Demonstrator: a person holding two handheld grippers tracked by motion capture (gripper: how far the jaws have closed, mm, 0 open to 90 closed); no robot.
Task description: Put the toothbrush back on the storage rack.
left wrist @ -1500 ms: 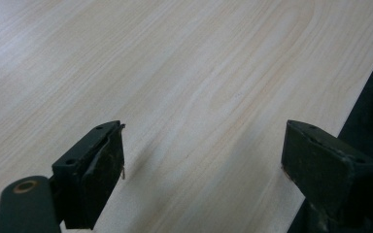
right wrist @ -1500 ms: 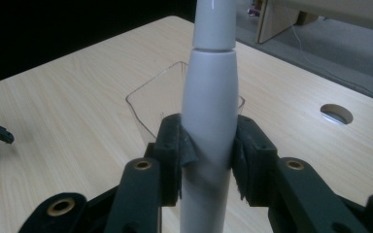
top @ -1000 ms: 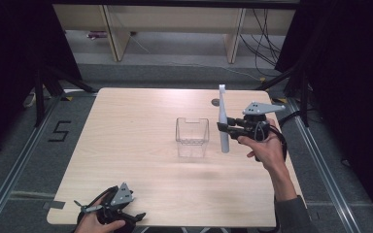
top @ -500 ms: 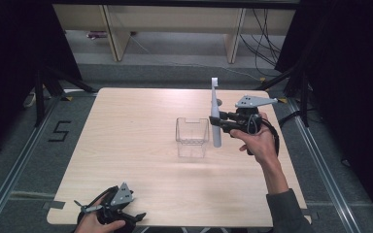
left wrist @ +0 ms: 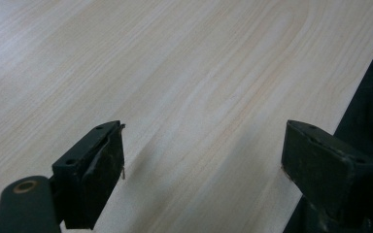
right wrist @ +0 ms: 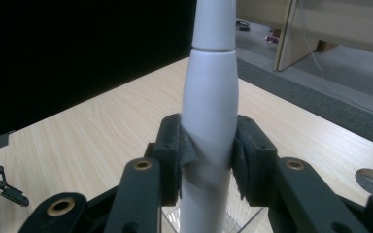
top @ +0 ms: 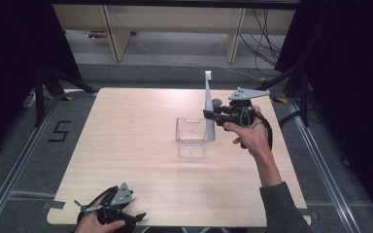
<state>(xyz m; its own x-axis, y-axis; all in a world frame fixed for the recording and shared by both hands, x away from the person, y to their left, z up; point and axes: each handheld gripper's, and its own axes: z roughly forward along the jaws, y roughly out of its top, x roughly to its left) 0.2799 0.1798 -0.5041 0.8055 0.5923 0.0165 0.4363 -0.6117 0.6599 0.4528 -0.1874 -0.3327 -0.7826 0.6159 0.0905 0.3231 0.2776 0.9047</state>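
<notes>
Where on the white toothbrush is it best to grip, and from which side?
Probably its thick lower handle, from the side: the white toothbrush stands upright, slim on top, and the right gripper already clamps it there above the clear box.

Table (top: 141, 145): light wood top, bare grain across it.
Floor marking (top: 58, 131): black 5 on grey carpet, left of the table.
Shelving (top: 121, 34): pale wood legs beyond the far edge.
Cables (top: 262, 29): dark, trailing behind the shelving at the right.
Surround: black curtains at both sides.
</notes>
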